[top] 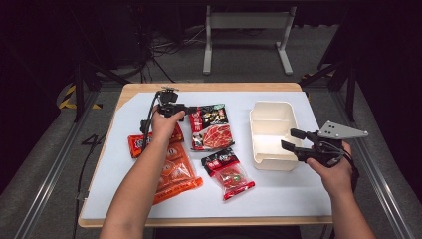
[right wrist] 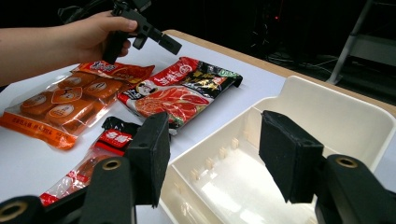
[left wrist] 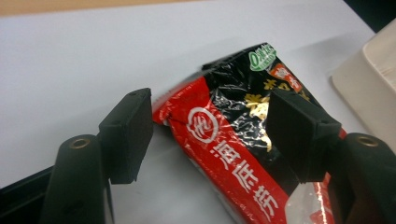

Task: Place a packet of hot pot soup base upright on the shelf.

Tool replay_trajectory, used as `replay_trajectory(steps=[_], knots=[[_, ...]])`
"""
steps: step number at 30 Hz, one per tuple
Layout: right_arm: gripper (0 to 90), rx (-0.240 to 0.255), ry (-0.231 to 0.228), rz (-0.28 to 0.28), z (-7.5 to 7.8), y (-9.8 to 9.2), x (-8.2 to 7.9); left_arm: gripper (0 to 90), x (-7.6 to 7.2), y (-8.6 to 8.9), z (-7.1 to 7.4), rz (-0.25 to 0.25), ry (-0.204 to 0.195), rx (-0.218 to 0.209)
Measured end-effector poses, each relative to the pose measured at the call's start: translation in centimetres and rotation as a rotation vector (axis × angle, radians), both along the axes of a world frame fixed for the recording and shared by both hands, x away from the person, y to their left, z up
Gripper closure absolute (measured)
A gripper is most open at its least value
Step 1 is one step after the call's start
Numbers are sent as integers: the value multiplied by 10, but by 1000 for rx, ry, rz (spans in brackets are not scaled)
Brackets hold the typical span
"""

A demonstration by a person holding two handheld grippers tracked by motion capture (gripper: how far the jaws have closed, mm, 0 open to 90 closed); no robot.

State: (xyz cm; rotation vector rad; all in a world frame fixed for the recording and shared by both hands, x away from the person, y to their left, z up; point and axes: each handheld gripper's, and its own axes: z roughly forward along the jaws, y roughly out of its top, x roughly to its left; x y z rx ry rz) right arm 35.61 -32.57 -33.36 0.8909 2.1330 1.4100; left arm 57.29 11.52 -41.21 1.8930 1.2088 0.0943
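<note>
High view: left gripper [top: 188, 110] at upper centre-left of the frame, jaws apart over the top-left corner of the red-and-black soup-base packet [top: 212, 127], which lies flat on the white mat [top: 278, 194] just left of centre. Right of it, cream divided tray [top: 270, 134], both compartments bare. Below the packet, a smaller red-and-black pouch [top: 228, 172]; at left, an orange snack bag [top: 171, 172] and a red packet [top: 144, 142] partly under the forearm. Right gripper [top: 293, 139] at right of the frame, jaws spread, hovering beside the tray's right edge, gripping nothing.

Left gripper view: black jaws wide apart at lower left and lower right, straddling the packet's [left wrist: 224, 140] crinkled corner at centre; left pad clear of the film, right pad in front of it, contact not clear. No clamp yet. Tray wall [left wrist: 373, 84] at the right edge.

Right gripper view: jaws parted at the bottom, empty, with the tray [right wrist: 327, 116] behind and between them, nothing inside its compartments. Packet [right wrist: 182, 91] at centre-left, left gripper [right wrist: 152, 37] above it at upper left, orange bag [right wrist: 60, 105] at far left, small pouch [right wrist: 112, 140] behind the left jaw.
</note>
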Motion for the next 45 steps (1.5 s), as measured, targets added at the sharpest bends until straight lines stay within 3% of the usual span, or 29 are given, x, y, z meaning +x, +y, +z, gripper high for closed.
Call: replay_trajectory(steps=[13,20,25,28,29,31,34,39,45], knots=[[436,0,-5,0,1,-2,-2,367,0,-16,-9,-19,16,81],[434,-1,-6,1,2,-2,-3,419,1,-12,-11,-5,55,72],[433,-3,-5,4,1,-1,-2,453,2,-12,-12,-9,61,102],[432,-3,-3,5,1,-1,-2,480,2,-15,-19,-26,118,136],[432,-4,-2,5,1,-1,-2,471,2,-15,-22,-26,127,100],[431,-5,0,6,1,-1,-2,475,2,-16,-25,-23,132,68],[430,-5,0,6,1,-1,-2,511,2,-17,-24,-18,137,70],[431,-7,-1,8,1,-1,-2,727,0,-15,-18,17,172,57],[432,-8,-9,11,1,-2,-3,808,-7,-16,-4,41,137,15]])
